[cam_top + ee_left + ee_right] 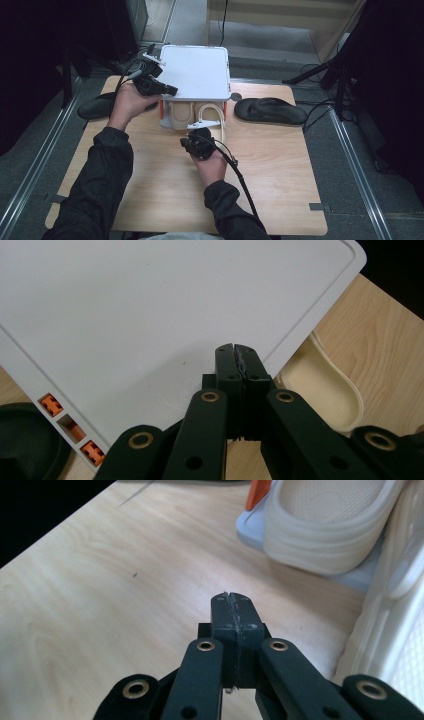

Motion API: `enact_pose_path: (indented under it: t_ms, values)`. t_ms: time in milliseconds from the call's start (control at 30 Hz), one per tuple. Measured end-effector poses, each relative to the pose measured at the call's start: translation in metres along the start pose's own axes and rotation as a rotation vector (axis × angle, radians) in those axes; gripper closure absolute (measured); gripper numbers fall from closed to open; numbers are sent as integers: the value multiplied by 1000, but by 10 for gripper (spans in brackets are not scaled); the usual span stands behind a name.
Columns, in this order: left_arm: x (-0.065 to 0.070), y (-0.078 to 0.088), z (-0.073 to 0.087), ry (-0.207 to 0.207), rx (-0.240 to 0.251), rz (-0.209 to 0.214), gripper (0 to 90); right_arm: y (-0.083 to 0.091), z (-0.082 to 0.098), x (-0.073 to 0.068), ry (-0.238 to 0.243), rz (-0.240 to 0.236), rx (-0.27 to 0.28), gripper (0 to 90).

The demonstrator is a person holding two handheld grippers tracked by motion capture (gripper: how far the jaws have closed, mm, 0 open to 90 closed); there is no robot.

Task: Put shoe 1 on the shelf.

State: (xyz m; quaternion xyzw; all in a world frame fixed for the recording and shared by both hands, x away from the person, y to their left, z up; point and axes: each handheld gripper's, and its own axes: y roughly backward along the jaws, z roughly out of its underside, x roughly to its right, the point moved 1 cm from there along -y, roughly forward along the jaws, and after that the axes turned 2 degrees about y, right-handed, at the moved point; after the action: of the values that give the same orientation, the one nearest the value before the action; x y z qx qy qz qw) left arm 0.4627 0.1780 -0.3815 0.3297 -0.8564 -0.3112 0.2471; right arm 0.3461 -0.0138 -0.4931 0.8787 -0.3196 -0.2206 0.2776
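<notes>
While closed, right hand-held gripper point(234, 600) nears cream slipper point(330, 525).

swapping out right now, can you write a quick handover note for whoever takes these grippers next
Left gripper: shut, empty, over the front left of the white rack top.
Right gripper: shut, empty, low over the table just in front of the rack's lower shelf.
Cream slippers: one lies on the lower shelf, the other pokes out at its right, by the right gripper.
Black slippers: one on the table right of the rack, one left of it, partly behind the left hand.
Done, by the look of it: cream pair in or nearly in.
Left, likely: seat the right cream slipper, then the black pair.
</notes>
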Motion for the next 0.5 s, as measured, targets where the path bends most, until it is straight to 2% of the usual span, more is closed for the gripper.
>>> enact_pose_path:
  t_ms: [200, 267, 433, 500]
  values:
    - [-1, 0, 0, 0, 0, 7, 900, 16, 13, -1, 22, -18, -27, 900]
    - [-1, 0, 0, 4, 4, 8, 900, 23, 18, 1, 11, -32, -19, 900]
    - [-1, 0, 0, 4, 4, 8, 900, 41, 34, 10, 15, -7, -33, 900]
    - [-2, 0, 0, 3, 1, 9, 900, 48, 41, 16, 2, -1, -35, 900]
